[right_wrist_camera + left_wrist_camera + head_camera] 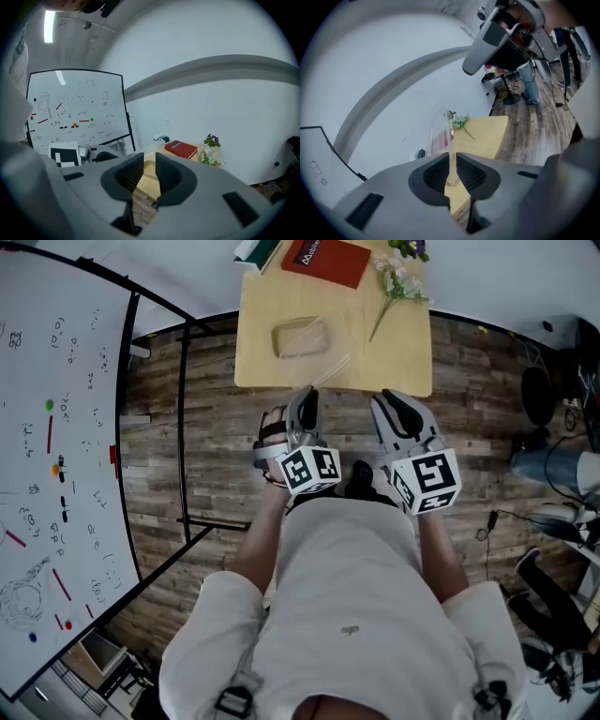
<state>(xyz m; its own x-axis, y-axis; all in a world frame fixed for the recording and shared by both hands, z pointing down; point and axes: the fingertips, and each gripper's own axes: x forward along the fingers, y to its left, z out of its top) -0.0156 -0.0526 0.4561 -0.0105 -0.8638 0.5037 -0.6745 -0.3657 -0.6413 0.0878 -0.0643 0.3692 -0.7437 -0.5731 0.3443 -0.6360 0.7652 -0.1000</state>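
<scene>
- The left gripper [307, 395] hovers just before the near edge of the desk [398, 367]. In the left gripper view its fingers [436, 173] are closed on a thin clear plastic piece [440, 129], with almost no gap left between them.
- This plastic piece rises out of the fingers and leans over the near edge of the desk. Because it is transparent, its outline is hard to follow. In the head view it shows only as a faint strip [336, 365], and I cannot tell if its far end touches the desk.
- The right gripper [401, 401] is just beside the left one, also at the near edge. In the right gripper view its fingers [168, 171] stand a little apart and nothing is between them; only the desk and the wooden floor [206, 456] show through the gap.
- A clear plastic container [300, 337] lies on the left half of the desk, near its middle and apart from both grippers. What is inside cannot be made out.
- A red book [326, 261] lies at the far edge, and its upper part is cut off in the head view.
- A cut flower stem [392, 292] lies near the far right corner, and a small purple flower [410, 247] behind it is partly cut off.
- A green and white object [258, 251] at the far left corner is mostly out of the picture.
- A whiteboard [56, 474] stands at the left side, but its writing is too small to read.
</scene>
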